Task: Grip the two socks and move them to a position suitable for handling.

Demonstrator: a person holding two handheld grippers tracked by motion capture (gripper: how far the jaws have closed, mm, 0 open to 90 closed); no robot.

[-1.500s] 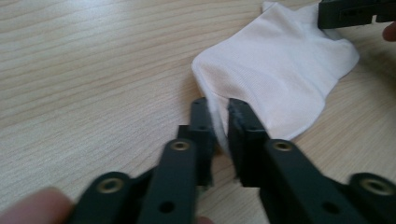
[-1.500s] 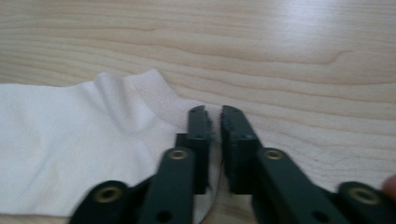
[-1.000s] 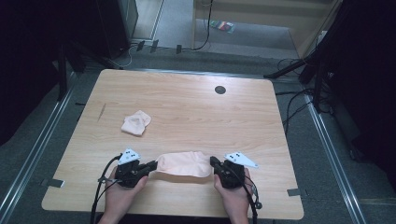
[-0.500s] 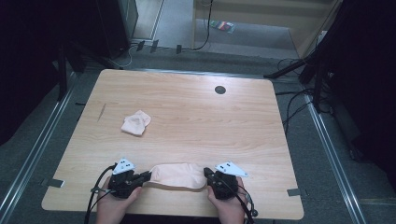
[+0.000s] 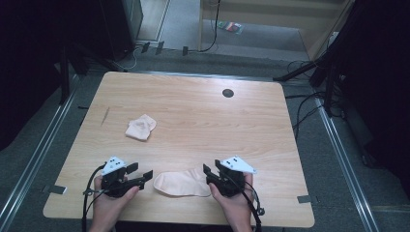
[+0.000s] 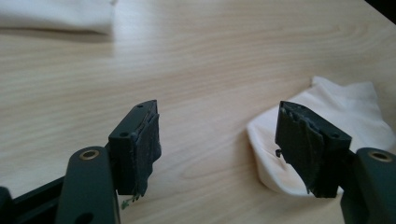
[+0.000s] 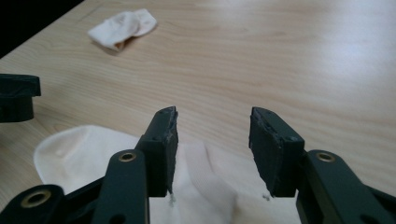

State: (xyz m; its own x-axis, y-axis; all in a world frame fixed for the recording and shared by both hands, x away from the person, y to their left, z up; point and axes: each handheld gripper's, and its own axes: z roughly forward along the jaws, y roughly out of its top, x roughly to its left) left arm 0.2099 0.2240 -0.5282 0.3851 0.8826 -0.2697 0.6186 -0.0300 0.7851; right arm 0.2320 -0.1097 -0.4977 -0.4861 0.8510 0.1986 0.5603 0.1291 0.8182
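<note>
While both hands sit at the near edge of the light wooden table in the high view, the flat pale peach fabric sock lies between them: left gripper just beside its toe end, apart from it; right gripper at its other end. Both sets of jaws have just been opening, nothing clamped. A second, crumpled pale sock lies further up the table, well apart. Left gripper view: left gripper jaws spread, bare wood between, sock edge behind the right-hand jaw. Right gripper view: right gripper jaws parted above the sock, pads not pressing it; crumpled sock far off.
</note>
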